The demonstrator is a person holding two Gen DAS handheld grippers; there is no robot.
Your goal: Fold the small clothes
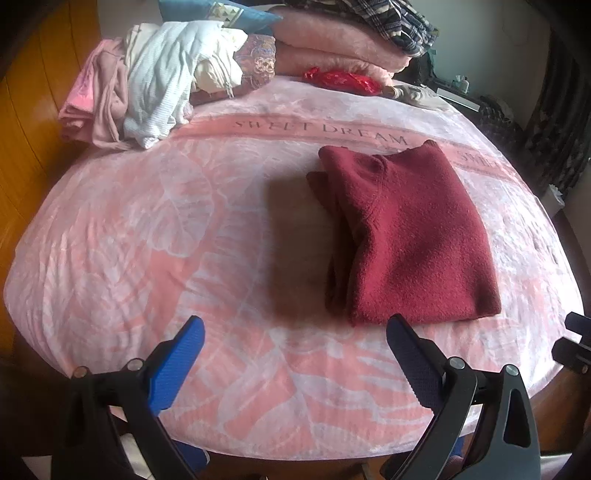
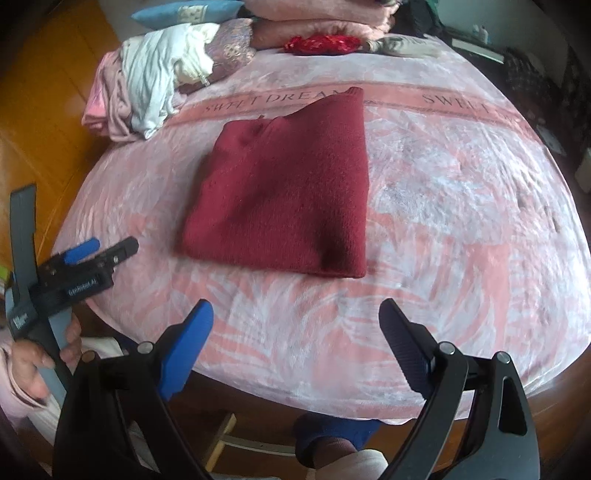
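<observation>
A dark red knit garment (image 1: 406, 236) lies folded into a rough rectangle on the pink "SWEET DREAM" blanket (image 1: 147, 229). It also shows in the right wrist view (image 2: 284, 192). My left gripper (image 1: 295, 332) is open and empty, held above the blanket's near edge, just short of the garment. My right gripper (image 2: 295, 314) is open and empty, near the front edge, a little back from the garment. The left gripper also shows in the right wrist view (image 2: 99, 251) at the left, held in a hand.
A heap of white and pink clothes (image 1: 147, 81) lies at the back left. Folded pink blankets (image 1: 332, 48), a plaid cloth, a blue pillow (image 1: 218, 14) and a red item (image 1: 340, 79) sit at the back. Wooden floor (image 1: 29, 110) lies to the left.
</observation>
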